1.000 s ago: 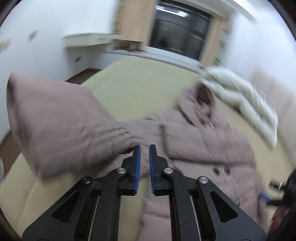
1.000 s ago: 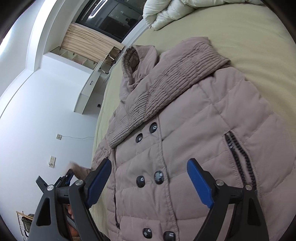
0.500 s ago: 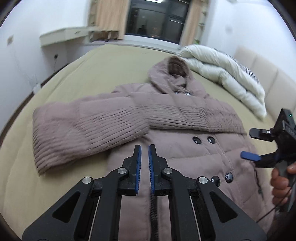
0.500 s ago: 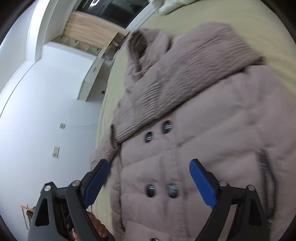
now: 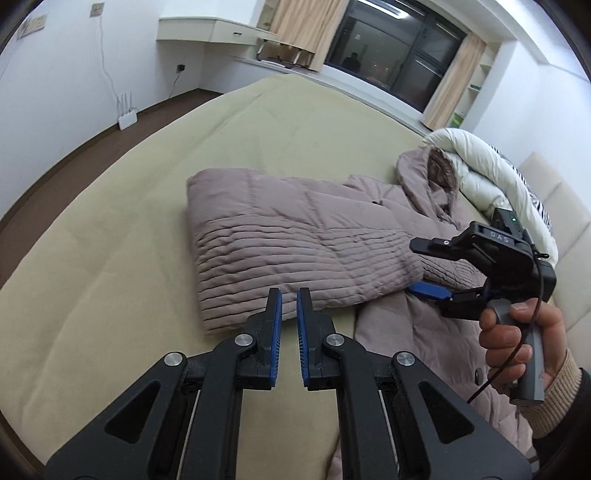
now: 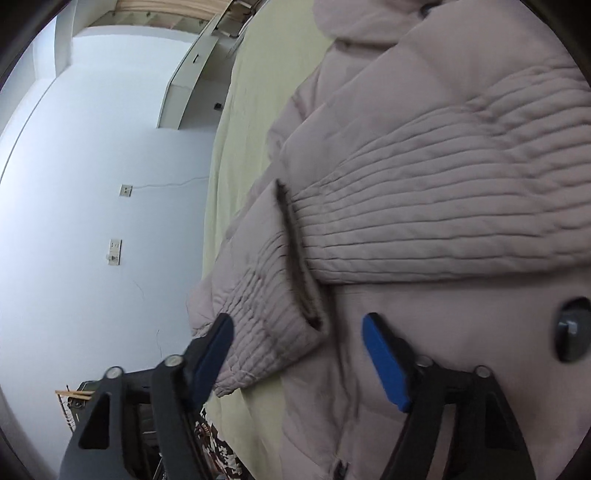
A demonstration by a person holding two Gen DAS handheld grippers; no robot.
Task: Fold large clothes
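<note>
Left gripper (image 5: 289,306): jaws nearly closed, narrow gap, nothing between them. Tips sit over the bedsheet (image 5: 110,258), just short of the folded sleeve's (image 5: 295,251) ribbed cuff edge, which lies at 12 o'clock from the tips. Can't tell if the tips touch the fabric.

Right gripper (image 6: 299,354): jaws spread wide, not holding anything. A ribbed cuff (image 6: 258,332) with a dark opening sits between the blue pads (image 6: 384,365), closer to the 9 o'clock pad; whether that pad touches it I can't tell. The 3 o'clock pad hovers over the coat's front panel. A dark button (image 6: 570,328) at 3 o'clock, near the frame edge.

Coat (image 5: 399,321): dusty-pink quilted, lying on the bed, hood (image 5: 428,177) toward 1 o'clock in the left view. One sleeve folded across the chest, running 10 to 3 o'clock from the left jaws. In the left view the right gripper (image 5: 430,267) is at 3 o'clock, its lower pad on or just above the coat under the sleeve end, the right hand (image 5: 524,339) wrapped round the grip.

Further out: white duvet (image 5: 487,173) at 2 o'clock behind the hood, window (image 5: 391,51) at 12, wall shelf (image 5: 207,29) at 11.
</note>
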